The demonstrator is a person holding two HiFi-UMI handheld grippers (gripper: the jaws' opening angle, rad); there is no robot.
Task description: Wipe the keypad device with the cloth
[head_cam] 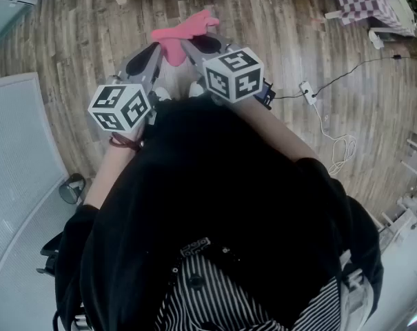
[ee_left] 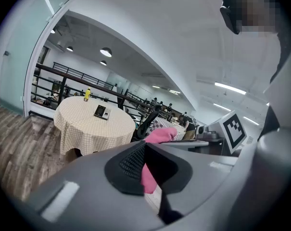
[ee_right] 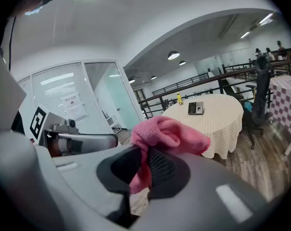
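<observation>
Two grippers are closing on one pink cloth (head_cam: 185, 34), held out at 12 o'clock from the person's torso over the wooden floor (head_cam: 284, 26).

- We are reading the left gripper (ee_left: 144, 170) as clamped narrow. Its dark ribbed pads are pinching a thin fold of the cloth, and the rest of the cloth is showing above the jaws.
- The right gripper (ee_right: 146, 171) is gripping the same cloth from the other side. It is also narrow, and a larger bunch is mounding over its jaws.
- The keypad device (ee_left: 102, 111) is lying flat on a round table (ee_left: 82, 134) with a checked cover, well apart from both grippers. We are placing it at about 10 o'clock from the jaws in the left gripper view and at about 1 o'clock in the right gripper view.
- A small yellow item (ee_left: 87, 94) is standing upright near the device, toward the far edge of the tabletop. It is showing too small for us to tell what it is or whether it is holding anything.
</observation>
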